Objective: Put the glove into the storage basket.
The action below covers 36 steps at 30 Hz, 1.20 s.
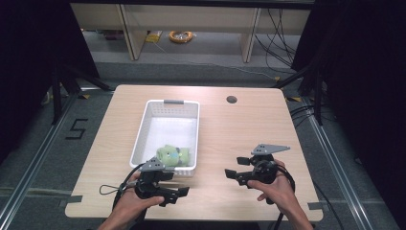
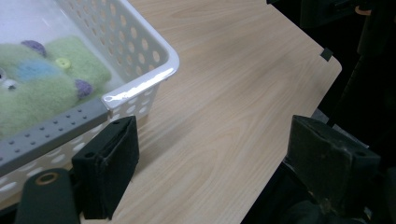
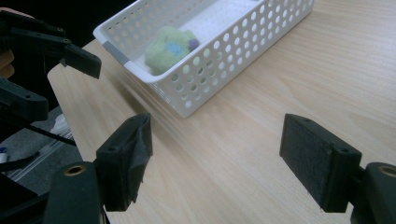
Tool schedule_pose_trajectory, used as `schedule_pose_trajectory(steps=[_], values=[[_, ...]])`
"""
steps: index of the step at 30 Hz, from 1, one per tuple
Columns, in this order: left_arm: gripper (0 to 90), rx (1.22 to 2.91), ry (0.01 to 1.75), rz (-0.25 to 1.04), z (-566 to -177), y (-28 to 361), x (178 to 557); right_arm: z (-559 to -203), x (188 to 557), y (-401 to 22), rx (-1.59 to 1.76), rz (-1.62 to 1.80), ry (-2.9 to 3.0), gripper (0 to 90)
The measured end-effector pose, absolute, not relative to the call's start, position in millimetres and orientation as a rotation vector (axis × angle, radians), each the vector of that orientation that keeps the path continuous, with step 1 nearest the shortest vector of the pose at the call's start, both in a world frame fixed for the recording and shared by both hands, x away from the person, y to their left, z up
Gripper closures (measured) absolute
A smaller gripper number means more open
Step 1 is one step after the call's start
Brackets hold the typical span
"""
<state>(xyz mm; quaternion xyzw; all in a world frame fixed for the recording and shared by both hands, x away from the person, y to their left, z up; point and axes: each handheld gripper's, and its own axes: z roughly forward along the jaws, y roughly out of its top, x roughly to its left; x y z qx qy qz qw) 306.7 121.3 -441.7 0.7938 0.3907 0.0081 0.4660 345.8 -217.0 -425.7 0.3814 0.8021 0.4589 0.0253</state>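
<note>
A white perforated basket (image 1: pixel 143 125) stands on the wooden table, left of centre. A green plush toy (image 1: pixel 170 155) with blue and purple spots lies in its near end, also seen as the plush toy (image 2: pixel 44 86) and the plush toy (image 3: pixel 168 46). My left gripper (image 1: pixel 181 185) rests on the table just in front of the basket's near right corner, open and empty; the basket corner (image 2: pixel 140 88) sits beside its left jaw. My right gripper (image 1: pixel 237 168) is held right of the basket, open with nothing between its jaws, pointing toward the basket (image 3: pixel 210 60).
A round cable hole (image 1: pixel 231 99) sits at the table's far right. The table's near edge (image 2: pixel 299 121) runs close under the left gripper. The left gripper (image 3: pixel 51 60) appears far left in the right gripper view. Shelving and cables lie on the floor beyond the table.
</note>
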Motion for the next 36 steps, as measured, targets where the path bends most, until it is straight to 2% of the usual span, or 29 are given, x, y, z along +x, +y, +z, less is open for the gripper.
schedule_pose_trajectory(steps=[17,24,36], values=[[16.4,1.923,0.951,0.010,-459,122,298,-443,329,-221,1.152,1.431,2.448,25.3],[16.4,1.934,0.963,0.008,-471,121,291,-456,325,-223,1.045,1.449,2.450,23.9],[16.2,1.948,0.948,0.048,-492,121,282,-472,306,-232,1.108,1.451,2.455,22.6]])
